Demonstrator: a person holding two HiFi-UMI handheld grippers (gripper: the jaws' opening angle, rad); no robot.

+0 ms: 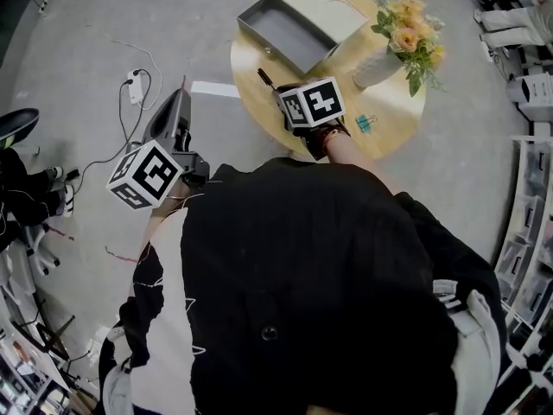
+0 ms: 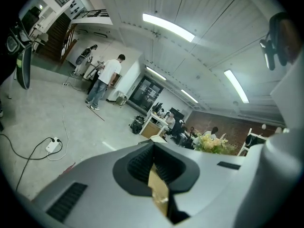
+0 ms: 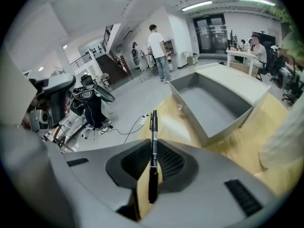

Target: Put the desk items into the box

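While the left tool (image 1: 182, 94) is hanging out over the floor, well to the left of the tabletop (image 1: 393, 102), its jaws are resting together with nothing between them (image 2: 153, 148). Over the tabletop, the right tool (image 3: 153, 148) is clamping a black pen (image 3: 153, 127) about mid-barrel, with the clip end projecting forward beyond the jaw tips. The pen is likely behaving as a light, stiff object with a smooth round barrel, so it may be prone to pivoting or sliding in the pads. A hold near the middle, as here, probably suits it best. Ahead of the right tool and slightly to its right, the open grey box (image 3: 209, 103) is waiting, apparently empty. Further to that tool's right, a small teal binder clip (image 1: 366, 123) is lying beside a white vase of flowers (image 1: 376, 67). The clip appears small, rigid and light, best pinched across its body.
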